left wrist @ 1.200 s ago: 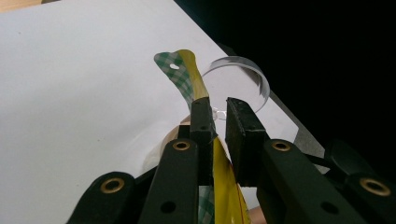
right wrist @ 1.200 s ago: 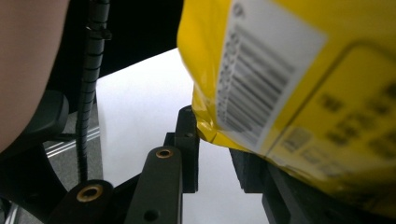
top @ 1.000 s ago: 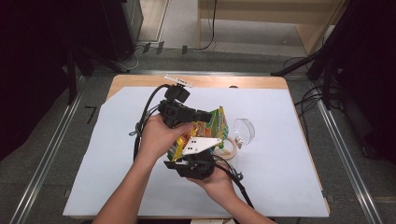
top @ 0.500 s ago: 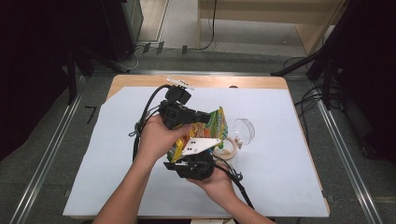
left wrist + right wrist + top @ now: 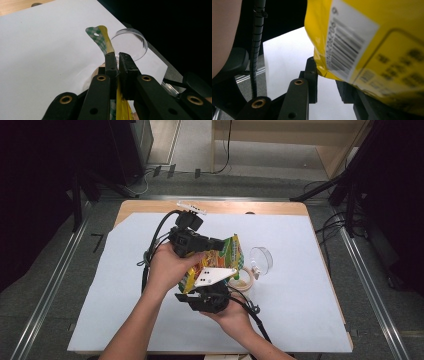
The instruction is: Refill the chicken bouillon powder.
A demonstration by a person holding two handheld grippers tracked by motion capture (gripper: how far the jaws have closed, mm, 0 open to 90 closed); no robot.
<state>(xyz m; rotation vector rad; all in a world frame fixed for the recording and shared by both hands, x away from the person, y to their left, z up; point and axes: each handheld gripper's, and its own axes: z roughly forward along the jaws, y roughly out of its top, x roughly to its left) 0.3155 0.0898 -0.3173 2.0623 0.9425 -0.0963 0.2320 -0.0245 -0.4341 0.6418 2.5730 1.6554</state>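
Where white sheet (image 5: 125, 295) covers wooden table (image 5: 150, 206); grey floor (image 5: 45, 285) surrounds.

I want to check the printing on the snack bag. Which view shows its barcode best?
The right gripper view: the barcode on the yellow snack bag shows large there, though blurred. The high view shows the bag whole but small, no barcode legible. The left gripper view shows its thin edge, pinched in the left gripper.

The yellow snack bag (image 5: 106, 41), seemingly green-checked at its top, bears a black-and-white barcode.
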